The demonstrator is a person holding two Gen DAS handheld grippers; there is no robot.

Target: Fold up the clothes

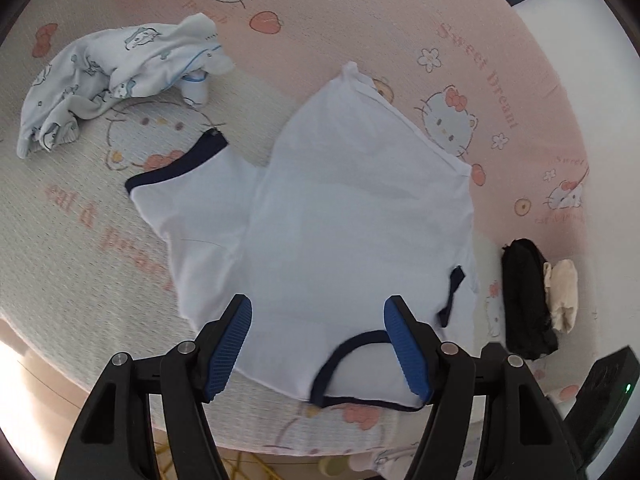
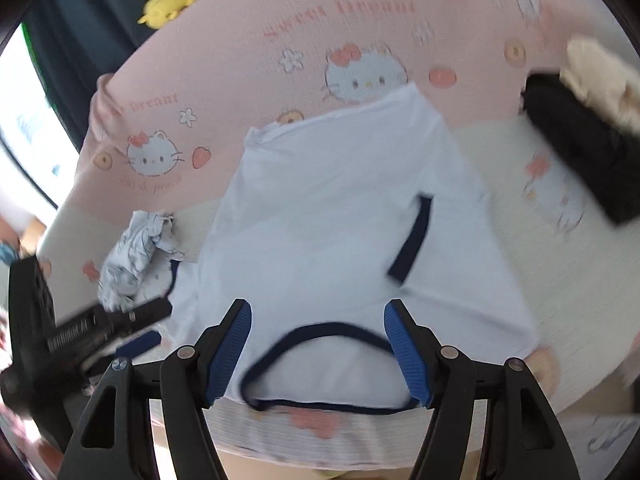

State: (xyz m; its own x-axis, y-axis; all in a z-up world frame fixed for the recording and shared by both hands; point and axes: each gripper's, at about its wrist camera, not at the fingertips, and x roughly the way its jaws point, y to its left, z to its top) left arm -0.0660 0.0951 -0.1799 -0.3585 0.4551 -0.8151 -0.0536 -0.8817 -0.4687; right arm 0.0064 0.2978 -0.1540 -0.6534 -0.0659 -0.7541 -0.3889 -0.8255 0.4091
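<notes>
On the bed, a white short-sleeved T-shirt with navy trim (image 1: 340, 216) lies spread over a pink and cream quilted bedspread printed with cartoon cats, flowers and lettering (image 1: 360, 32). Its navy collar is nearest both cameras, one sleeve is folded in across the body, and the other sleeve lies out flat toward the left. No box, basket or other container shows in either view.

Both tools hang above the collar end of the shirt. The left gripper (image 1: 318, 346) has its blue-padded fingers spread wide, holding nothing. The right gripper (image 2: 318, 346) is likewise spread wide and empty.

Four pieces of clothing can be counted: the shirt; one crumpled pale blue printed garment (image 1: 104, 80) lying apart to the left; one folded black garment (image 1: 526, 300) to the right; and one folded cream garment (image 1: 564, 294) touching the black one. Beyond the bed's far edge are a dark curtain and one yellow plush toy (image 2: 172, 2).
</notes>
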